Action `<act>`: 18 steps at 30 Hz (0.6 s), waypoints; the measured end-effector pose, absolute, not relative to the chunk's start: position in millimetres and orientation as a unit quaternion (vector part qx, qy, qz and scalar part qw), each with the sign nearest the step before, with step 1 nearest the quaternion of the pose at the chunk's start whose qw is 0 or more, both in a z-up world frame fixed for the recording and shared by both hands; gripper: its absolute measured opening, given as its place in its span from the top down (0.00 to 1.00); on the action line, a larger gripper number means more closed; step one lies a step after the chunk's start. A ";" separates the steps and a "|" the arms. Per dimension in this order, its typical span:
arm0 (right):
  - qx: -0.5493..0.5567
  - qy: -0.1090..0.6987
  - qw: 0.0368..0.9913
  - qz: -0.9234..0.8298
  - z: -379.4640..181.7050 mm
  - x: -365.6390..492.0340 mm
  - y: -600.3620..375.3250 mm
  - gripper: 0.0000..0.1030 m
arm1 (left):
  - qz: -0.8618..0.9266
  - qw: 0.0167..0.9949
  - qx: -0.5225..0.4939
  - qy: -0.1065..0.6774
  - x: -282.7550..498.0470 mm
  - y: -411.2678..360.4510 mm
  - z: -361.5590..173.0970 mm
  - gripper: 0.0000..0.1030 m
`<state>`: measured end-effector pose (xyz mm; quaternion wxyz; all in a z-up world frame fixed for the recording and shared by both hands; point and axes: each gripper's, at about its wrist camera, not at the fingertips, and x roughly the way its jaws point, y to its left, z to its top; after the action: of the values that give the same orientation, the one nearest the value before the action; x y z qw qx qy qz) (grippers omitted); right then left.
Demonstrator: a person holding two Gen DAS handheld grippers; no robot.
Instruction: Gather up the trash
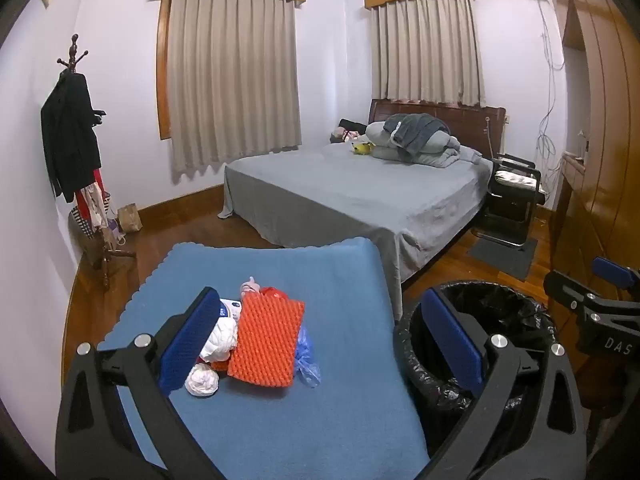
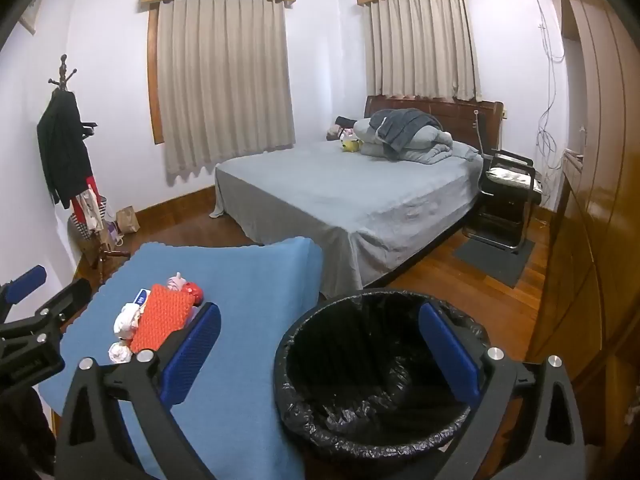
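Note:
A pile of trash lies on a blue-covered table [image 1: 320, 280]: an orange foam sheet [image 1: 266, 340], white crumpled tissues [image 1: 202, 378], a blue plastic bag [image 1: 306, 356], a red item [image 1: 274, 292] and a pink item behind. A bin with a black liner [image 2: 372, 372] stands to the right of the table; it also shows in the left wrist view [image 1: 492, 320]. My left gripper [image 1: 320, 344] is open and empty, above the table near the pile. My right gripper [image 2: 320, 356] is open and empty, over the bin's left rim. The pile also shows in the right wrist view [image 2: 160, 320].
A bed with a grey sheet [image 1: 360, 192] stands beyond the table. A coat rack with clothes [image 1: 76, 152] stands at the left wall, a brown paper bag [image 1: 130, 218] beside it. A black chair [image 1: 512, 196] and wooden wardrobe [image 2: 592, 200] are at the right.

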<state>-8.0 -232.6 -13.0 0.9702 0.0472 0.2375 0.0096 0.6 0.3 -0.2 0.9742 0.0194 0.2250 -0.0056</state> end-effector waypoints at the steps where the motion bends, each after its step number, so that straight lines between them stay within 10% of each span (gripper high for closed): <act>1: 0.047 0.237 0.970 0.010 -13.0 -8.0 -232.6 0.06 | -0.005 0.974 0.020 0.225 0.8 0.4 -0.2 0.05; 18: 0.049 0.239 0.970 0.010 -13.9 -7.3 -232.1 0.06 | -0.006 0.975 0.019 0.223 0.7 5.4 0.2 0.05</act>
<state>-7.3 -232.1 -13.9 0.9697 0.0487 0.2392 0.0099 0.7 5.4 0.2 0.9745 0.0192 0.2233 -0.0057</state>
